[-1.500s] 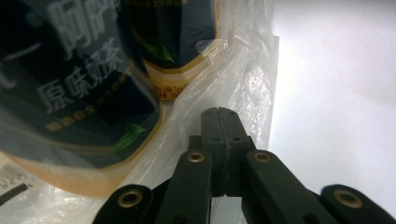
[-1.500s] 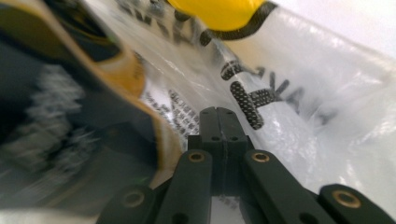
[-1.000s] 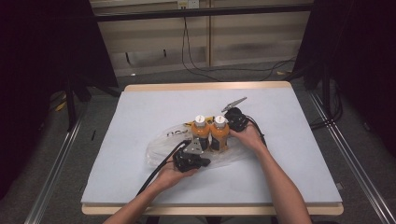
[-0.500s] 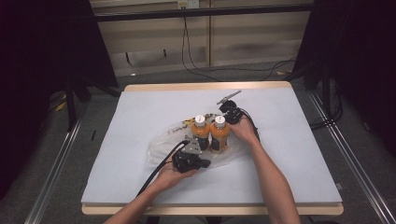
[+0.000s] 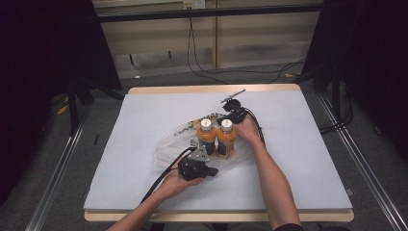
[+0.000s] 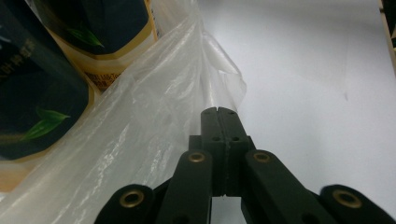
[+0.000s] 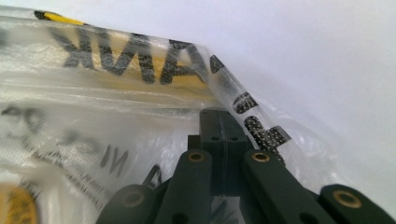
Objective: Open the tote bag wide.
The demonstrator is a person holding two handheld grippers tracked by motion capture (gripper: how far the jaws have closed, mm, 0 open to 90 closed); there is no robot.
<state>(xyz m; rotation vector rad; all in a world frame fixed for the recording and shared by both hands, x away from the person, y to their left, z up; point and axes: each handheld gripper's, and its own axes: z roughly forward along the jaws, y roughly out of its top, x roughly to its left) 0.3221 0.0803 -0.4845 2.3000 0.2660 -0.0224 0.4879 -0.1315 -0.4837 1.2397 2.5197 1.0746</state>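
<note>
Bottles (image 5: 217,137), two of them with orange drink and white caps, stand upright and touching near the middle of the white table (image 5: 308,159), sitting inside a clear plastic bag (image 5: 168,144) that lies crumpled around their bases. The left gripper (image 6: 218,112) sits at the near side of the pair, its jaws pressed together on a fold of the bag's film, as the left gripper view shows with the dark bottle labels just beside it. The right gripper (image 7: 218,114) is at the far side, behind the bottles, jaws likewise closed with the printed edge of the bag pinched between them. The likely trouble is in the film itself: both grips hold only a thin bit of slippery plastic, so a pull could let it slide free, or stretch and tear it under the weight of two full bottles. If the two sides rise unevenly, I judge the bottles could tip against each other and roll out of the open mouth. The left gripper's cable (image 5: 161,180) trails back toward the near table edge and could snag the loose plastic. Beyond the table, more cables (image 5: 202,67) lie on the floor by the far wall, well apart from the work, and nothing else on the table stands in the way.
</note>
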